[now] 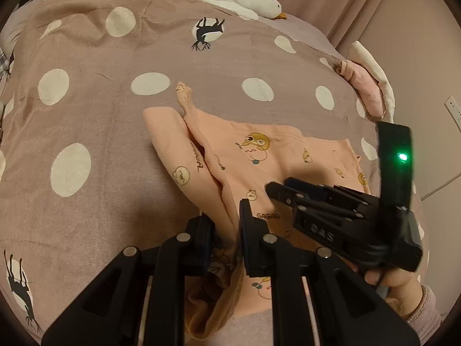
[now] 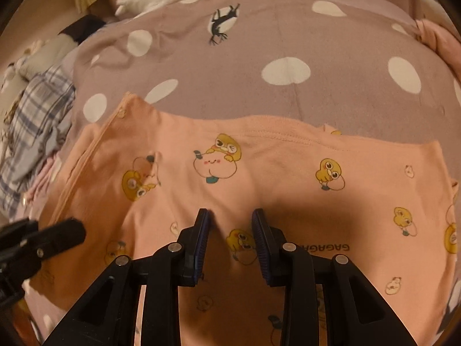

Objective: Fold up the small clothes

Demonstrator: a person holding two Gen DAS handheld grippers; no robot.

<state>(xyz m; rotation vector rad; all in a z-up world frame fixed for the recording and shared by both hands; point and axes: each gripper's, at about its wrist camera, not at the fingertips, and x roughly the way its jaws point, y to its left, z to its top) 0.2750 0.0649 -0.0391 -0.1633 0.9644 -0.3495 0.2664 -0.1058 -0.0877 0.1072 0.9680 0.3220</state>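
Garment (image 2: 259, 155), peach, cartoon-printed, lies across spotted bedspread (image 1: 86, 86), long axis left-right. Left gripper (image 1: 227, 230) pinches bunched fold at garment's left end. Right gripper (image 2: 230, 225) sits over the middle, jaws part-open around raised pleat; grip uncertain. Left end nearer left hand.

The left gripper (image 1: 227, 239) pinches a raised fold of the peach shirt (image 1: 259, 155) on the dotted blanket (image 1: 100, 115). The right gripper (image 1: 276, 191) hovers just beside it over the shirt.
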